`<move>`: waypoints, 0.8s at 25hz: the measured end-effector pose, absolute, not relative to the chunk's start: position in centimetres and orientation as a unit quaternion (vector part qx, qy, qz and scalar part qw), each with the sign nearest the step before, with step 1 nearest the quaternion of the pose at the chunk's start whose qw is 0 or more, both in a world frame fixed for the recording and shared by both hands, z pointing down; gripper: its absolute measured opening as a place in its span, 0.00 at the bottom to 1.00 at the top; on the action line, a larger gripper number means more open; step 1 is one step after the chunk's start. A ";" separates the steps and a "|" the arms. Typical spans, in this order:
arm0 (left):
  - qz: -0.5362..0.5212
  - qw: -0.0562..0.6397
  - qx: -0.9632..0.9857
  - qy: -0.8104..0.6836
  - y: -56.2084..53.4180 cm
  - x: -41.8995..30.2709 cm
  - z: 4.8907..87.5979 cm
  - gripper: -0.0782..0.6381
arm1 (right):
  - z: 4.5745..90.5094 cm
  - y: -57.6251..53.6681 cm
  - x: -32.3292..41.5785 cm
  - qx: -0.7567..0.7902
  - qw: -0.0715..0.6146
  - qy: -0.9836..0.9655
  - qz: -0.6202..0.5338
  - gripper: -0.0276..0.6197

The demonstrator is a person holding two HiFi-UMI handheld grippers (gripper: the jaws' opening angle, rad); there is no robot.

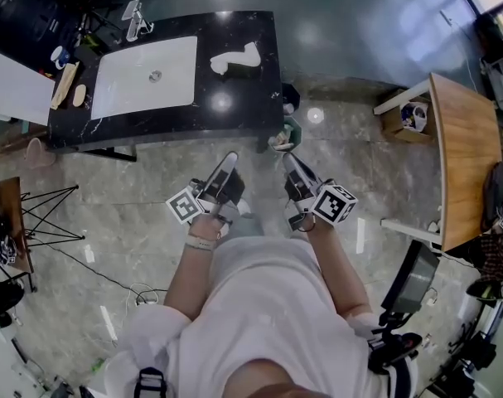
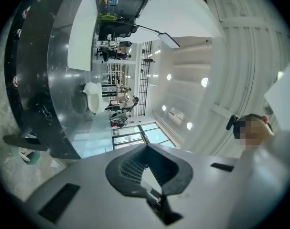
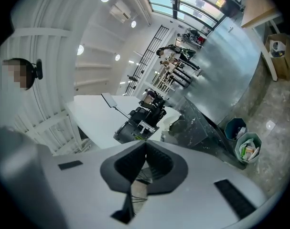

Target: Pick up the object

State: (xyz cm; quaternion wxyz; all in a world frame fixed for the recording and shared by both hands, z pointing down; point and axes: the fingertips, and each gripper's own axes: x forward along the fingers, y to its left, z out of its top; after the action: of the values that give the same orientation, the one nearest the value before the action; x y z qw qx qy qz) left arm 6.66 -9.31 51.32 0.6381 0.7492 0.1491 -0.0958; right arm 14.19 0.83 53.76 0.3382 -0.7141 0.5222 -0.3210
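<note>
1. White shirt cloth (image 1: 268, 305) filled the bottom of the head view, closest to the lens. The left forearm (image 1: 187, 274) and right forearm (image 1: 338, 264) reached forward out of it, bare and roughly parallel.
2. At the end of the left forearm, the left gripper (image 1: 231, 157) pointed ahead with its black-and-white marker cube (image 1: 185, 206) turned outward. In the left gripper view its jaws (image 2: 145, 147) were closed tip against tip, with nothing between them.
3. Just beside it, the right gripper (image 1: 288, 157) pointed the same way. Its jaws (image 3: 145, 143) were likewise pressed together and empty.
4. Both tools were above the glossy grey stone floor (image 1: 135, 214), their tips short of the near edge of the black speckled stone counter (image 1: 243, 106).
5. On the right part of that counter lay the white curved object (image 1: 237, 59), beside the white rectangular sink basin (image 1: 143, 77) and well apart from both grippers. Its material could not be made out.
6. By the counter's near right corner, a pale green waste bin (image 1: 282, 137) stood just beyond the right gripper's tip.
7. Farther right, the wooden tabletop (image 1: 462, 156) ran toward the frame's edge.
8. The small items left of the sink were too small to identify.
9. The left gripper view was rolled, so the counter (image 2: 39, 80) curved up its left side.
</note>
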 end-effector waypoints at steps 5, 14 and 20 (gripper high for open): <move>-0.101 0.650 0.739 0.150 -12.7 7.2 51.6 0.12 | 53.8 -1.8 14.7 -0.729 0.311 0.519 -0.320 0.08; -0.116 0.651 0.739 0.128 -15.0 6.3 51.4 0.12 | 53.3 -4.0 15.4 -0.728 0.296 0.528 -0.322 0.08; -0.148 0.636 0.753 0.083 -16.9 4.5 50.4 0.12 | 52.7 -7.5 15.6 -0.692 0.295 0.571 -0.330 0.08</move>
State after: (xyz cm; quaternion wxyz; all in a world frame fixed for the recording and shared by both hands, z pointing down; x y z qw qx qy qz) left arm 4.52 -16.91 50.42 0.6359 0.7528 0.0834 -0.1483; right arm 15.60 -7.47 52.68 0.2950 -0.6915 0.5708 -0.3301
